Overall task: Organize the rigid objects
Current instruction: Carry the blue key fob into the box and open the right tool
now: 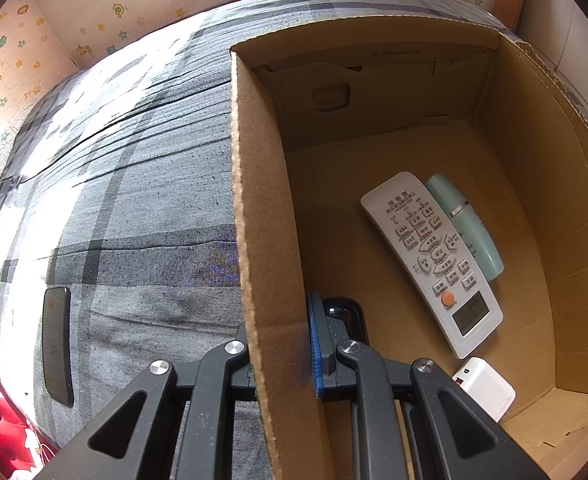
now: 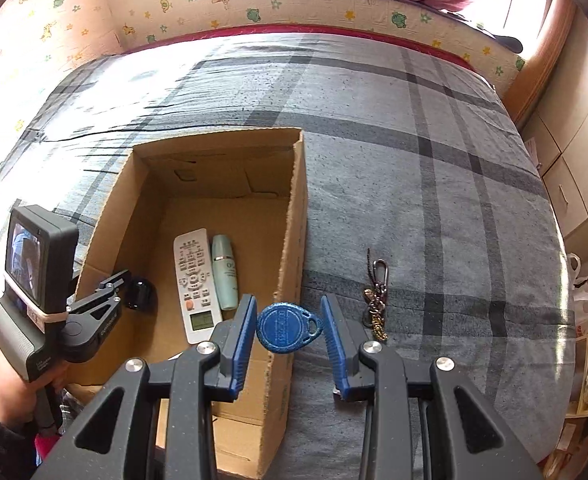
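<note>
My right gripper (image 2: 287,309) is shut on a blue key fob (image 2: 286,331), pinched flat between the blue pads (image 2: 242,322). The fob hangs above the right wall of an open cardboard box (image 2: 294,216) that stands on the bed. My left gripper (image 1: 278,322) is shut on the box's left wall (image 1: 255,208), one pad inside the box and the other hidden behind the cardboard. Inside the box lie a white remote (image 1: 434,256), a mint-green bottle (image 1: 468,224), a white charger (image 1: 488,386) and a small black object (image 1: 344,314).
A grey plaid cover (image 2: 434,160) spreads over the bed. A keychain with a carabiner (image 2: 377,296) lies right of the box. A dark phone (image 1: 57,344) lies left of it. Cabinets (image 2: 566,168) stand at the right, a cartoon-print wall (image 2: 253,8) behind.
</note>
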Demonstrator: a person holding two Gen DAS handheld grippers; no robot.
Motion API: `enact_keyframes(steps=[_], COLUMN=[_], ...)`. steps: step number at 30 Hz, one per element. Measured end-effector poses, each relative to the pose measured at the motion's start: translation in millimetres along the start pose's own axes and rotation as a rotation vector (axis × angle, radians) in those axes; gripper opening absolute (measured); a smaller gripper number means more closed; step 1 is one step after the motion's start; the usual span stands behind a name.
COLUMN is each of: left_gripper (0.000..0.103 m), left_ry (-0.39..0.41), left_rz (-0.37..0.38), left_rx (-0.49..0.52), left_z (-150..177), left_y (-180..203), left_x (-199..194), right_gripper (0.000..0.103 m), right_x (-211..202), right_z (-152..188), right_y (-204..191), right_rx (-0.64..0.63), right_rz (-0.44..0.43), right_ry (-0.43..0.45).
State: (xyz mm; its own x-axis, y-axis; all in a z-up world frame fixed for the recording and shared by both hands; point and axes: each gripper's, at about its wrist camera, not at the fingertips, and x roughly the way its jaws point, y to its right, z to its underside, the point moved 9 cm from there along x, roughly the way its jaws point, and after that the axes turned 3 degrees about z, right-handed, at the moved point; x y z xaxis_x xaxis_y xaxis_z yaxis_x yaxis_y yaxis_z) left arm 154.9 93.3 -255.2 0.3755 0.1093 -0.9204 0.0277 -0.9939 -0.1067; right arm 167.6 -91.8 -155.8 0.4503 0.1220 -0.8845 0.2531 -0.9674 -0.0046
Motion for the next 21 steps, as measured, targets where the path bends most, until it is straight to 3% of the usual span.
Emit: enact_keyframes(steps=[10,21], left_gripper=[0.015,0.015], left_ry=[0.001,0.005], left_rz=[0.022,0.03], left_rx=[-0.015,-0.017], left_z=[0,1], left_y=[-1,-3], left_x=[1,1], right_gripper=[0.035,0.035], right_x=[16,50], right_z=[2,15], right_y=[-50,-75], right_rx=[-0.061,-0.074], right_rz=[-0.038,-0.058], right_ry=[-0.024,-0.094])
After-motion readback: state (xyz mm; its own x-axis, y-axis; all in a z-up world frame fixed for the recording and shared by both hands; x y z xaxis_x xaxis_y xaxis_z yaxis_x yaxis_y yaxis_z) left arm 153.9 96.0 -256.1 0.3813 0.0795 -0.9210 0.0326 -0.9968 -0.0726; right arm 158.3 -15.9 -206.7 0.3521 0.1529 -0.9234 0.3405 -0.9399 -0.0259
